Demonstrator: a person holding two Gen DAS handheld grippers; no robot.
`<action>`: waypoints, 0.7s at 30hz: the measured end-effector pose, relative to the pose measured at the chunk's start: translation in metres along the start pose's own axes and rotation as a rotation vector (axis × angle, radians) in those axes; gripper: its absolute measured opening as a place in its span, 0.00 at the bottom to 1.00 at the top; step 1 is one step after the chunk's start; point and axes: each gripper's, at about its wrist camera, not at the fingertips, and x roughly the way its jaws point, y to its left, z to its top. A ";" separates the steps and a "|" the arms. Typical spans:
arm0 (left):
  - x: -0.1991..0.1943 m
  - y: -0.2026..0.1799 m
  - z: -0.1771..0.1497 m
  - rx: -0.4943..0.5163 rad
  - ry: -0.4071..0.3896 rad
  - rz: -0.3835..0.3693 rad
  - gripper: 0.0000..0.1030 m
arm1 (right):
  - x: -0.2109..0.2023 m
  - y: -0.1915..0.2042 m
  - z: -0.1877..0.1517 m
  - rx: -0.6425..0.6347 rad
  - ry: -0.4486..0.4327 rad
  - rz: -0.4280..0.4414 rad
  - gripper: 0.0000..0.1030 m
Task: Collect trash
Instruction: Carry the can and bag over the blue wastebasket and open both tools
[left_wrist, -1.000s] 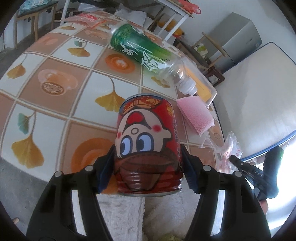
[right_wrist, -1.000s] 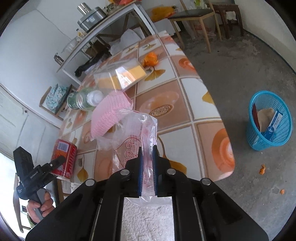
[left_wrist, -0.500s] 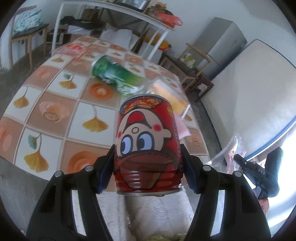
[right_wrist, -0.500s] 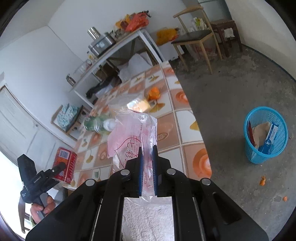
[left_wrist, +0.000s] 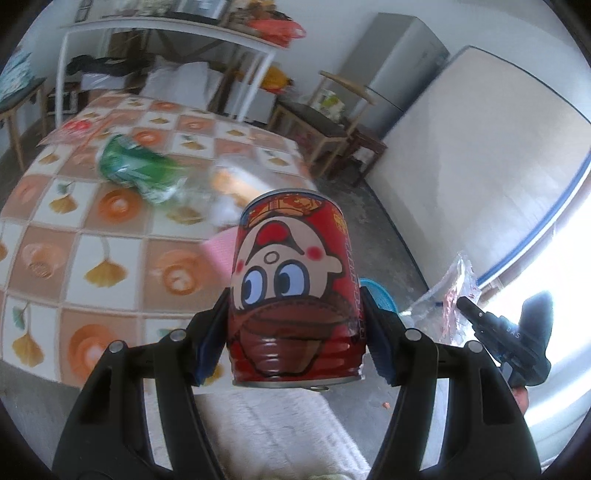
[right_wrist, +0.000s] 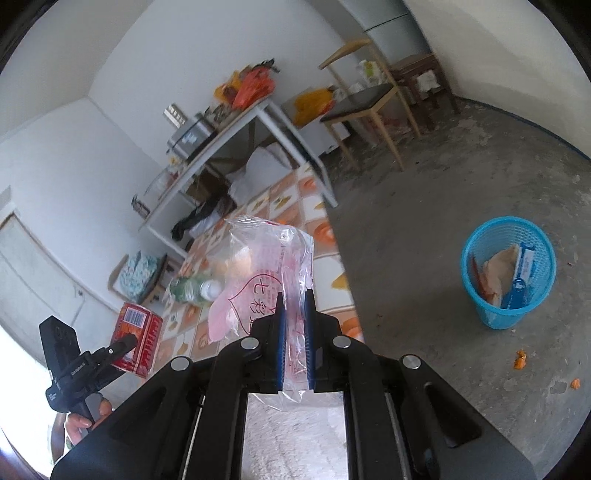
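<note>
My left gripper (left_wrist: 295, 314) is shut on a red drink can (left_wrist: 295, 288) with a cartoon face, held in the air off the near end of the tiled table (left_wrist: 110, 236). The can also shows in the right wrist view (right_wrist: 138, 338). My right gripper (right_wrist: 294, 314) is shut on a clear plastic bag (right_wrist: 273, 266) with red print, held above the floor; the bag also shows in the left wrist view (left_wrist: 452, 295). A blue mesh trash basket (right_wrist: 511, 269) with trash inside stands on the concrete floor at the right. Its rim peeks from behind the can (left_wrist: 376, 291).
On the table lie a green bottle (left_wrist: 136, 170), a pink cloth (left_wrist: 218, 251) and a clear packet (left_wrist: 236, 181). A white shelf table (right_wrist: 236, 133), wooden chairs (right_wrist: 369, 99) and a grey cabinet (left_wrist: 391, 70) stand behind. Orange scraps (right_wrist: 520, 363) lie on the floor.
Both grippers have lifted and pulled back from the table with the can and the bag. The table looks farther away and the blue basket has come closer in the right view.
</note>
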 end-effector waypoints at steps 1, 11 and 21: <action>0.004 -0.009 0.002 0.017 0.006 -0.010 0.61 | -0.004 -0.004 0.000 0.007 -0.009 -0.003 0.09; 0.071 -0.096 0.022 0.149 0.136 -0.175 0.61 | -0.065 -0.072 0.015 0.113 -0.150 -0.138 0.09; 0.185 -0.188 0.011 0.281 0.398 -0.248 0.60 | -0.062 -0.177 0.001 0.332 -0.129 -0.280 0.09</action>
